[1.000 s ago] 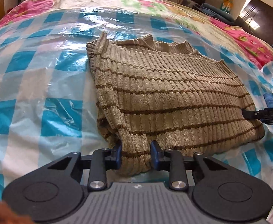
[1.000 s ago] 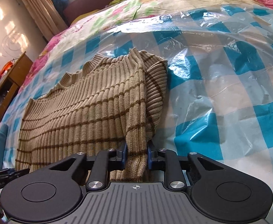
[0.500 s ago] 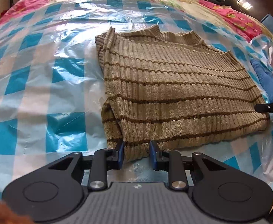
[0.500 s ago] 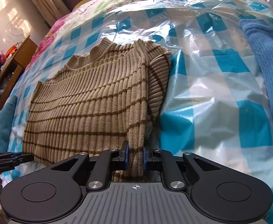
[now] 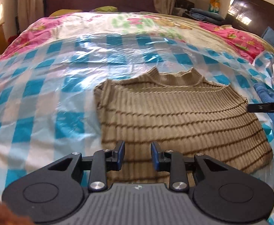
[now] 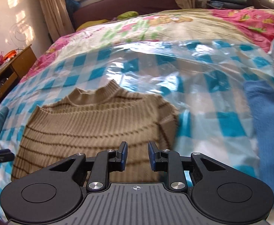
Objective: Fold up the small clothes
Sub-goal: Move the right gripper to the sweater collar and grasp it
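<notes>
Just beyond both sets of parted, empty fingertips, left gripper (image 5: pixel 138 156) and right gripper (image 6: pixel 136 155) hover over the striped sweater (image 5: pixel 178 120) lying flat on the slick plastic sheet (image 5: pixel 43 97), where a careless regrab could skid it crooked.

We note a tan ribbed sweater (image 5: pixel 174 116) with thin brown stripes, lying flat, sleeves folded under into a rough rectangle. Collar points far, hem near. It rests centre-right in our view.
</notes>
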`<action>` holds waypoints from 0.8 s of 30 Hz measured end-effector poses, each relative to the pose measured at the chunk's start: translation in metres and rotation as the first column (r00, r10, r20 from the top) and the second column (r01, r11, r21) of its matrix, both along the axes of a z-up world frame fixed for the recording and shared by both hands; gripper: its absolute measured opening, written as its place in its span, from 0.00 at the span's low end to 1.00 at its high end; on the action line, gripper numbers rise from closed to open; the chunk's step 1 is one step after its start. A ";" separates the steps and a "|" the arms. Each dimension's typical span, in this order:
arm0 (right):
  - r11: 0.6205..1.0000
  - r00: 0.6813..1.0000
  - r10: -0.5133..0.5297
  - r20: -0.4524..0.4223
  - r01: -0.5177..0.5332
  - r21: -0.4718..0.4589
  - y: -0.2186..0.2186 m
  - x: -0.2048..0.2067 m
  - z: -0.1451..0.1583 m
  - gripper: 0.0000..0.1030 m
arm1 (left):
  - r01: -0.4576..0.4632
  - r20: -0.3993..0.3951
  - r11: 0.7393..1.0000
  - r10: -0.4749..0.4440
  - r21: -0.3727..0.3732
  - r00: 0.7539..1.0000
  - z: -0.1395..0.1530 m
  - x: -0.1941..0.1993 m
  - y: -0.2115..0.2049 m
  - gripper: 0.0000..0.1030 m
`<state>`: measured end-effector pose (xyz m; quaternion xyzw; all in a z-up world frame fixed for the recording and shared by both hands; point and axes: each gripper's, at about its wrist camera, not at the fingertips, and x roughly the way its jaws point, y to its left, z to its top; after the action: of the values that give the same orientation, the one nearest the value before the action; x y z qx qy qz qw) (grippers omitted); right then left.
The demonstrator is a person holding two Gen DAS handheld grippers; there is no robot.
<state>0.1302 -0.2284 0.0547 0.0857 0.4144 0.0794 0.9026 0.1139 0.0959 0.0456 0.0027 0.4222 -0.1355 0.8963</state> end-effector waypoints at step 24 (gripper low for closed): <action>1.000 0.999 -0.013 0.040 0.013 0.001 0.082 0.090 -0.022 0.03 | -0.056 0.121 0.998 0.052 0.032 0.991 -0.021 0.066 -0.006 0.33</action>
<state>0.2200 -0.1468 0.0332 0.0872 0.3955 0.0755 0.9112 0.1804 0.0903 0.0243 0.0152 0.3696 -0.1032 0.9233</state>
